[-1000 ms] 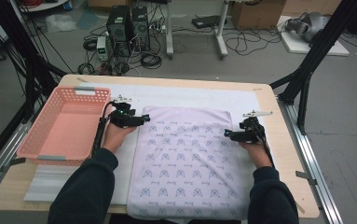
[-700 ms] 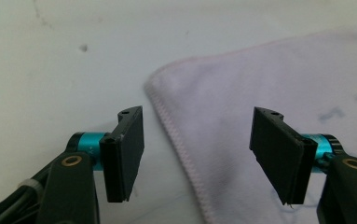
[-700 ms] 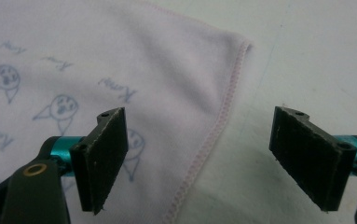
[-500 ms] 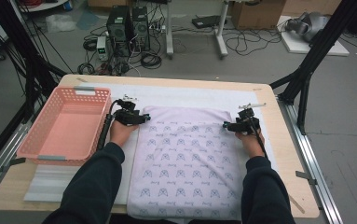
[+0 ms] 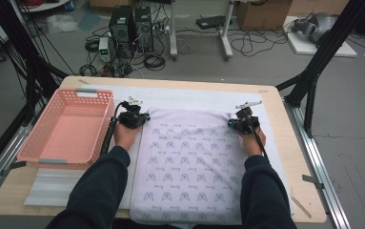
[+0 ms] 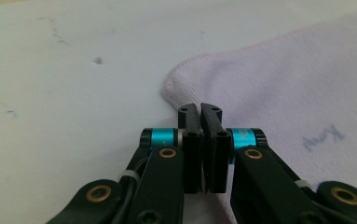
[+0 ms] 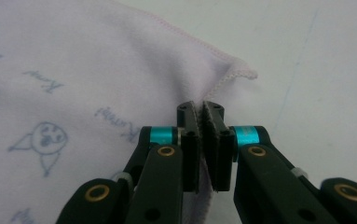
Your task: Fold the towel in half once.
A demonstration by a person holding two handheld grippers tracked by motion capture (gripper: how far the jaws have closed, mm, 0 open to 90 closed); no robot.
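High view: the towel [image 5: 189, 167] was laid flat on the bench [image 5: 285, 191], long axis running near to far. The left tongs [image 5: 139, 118] were set at its far left corner, the right tongs [image 5: 235, 123] at its far right corner, each equally close to its own corner.

Left gripper view: the jaws, having just closed, were seen pinching the towel edge beside the corner.

Right gripper view: the jaws, likewise just closed, were pinching the hem, and the cloth was puckered there.

Dark sleeves, black hand-held tools

Each tool, left tool [image 6: 200, 116] and right tool [image 7: 201, 112], has black jaws, teal collars, brass-coloured rivets, a trailing black cable and a grey plate on top.
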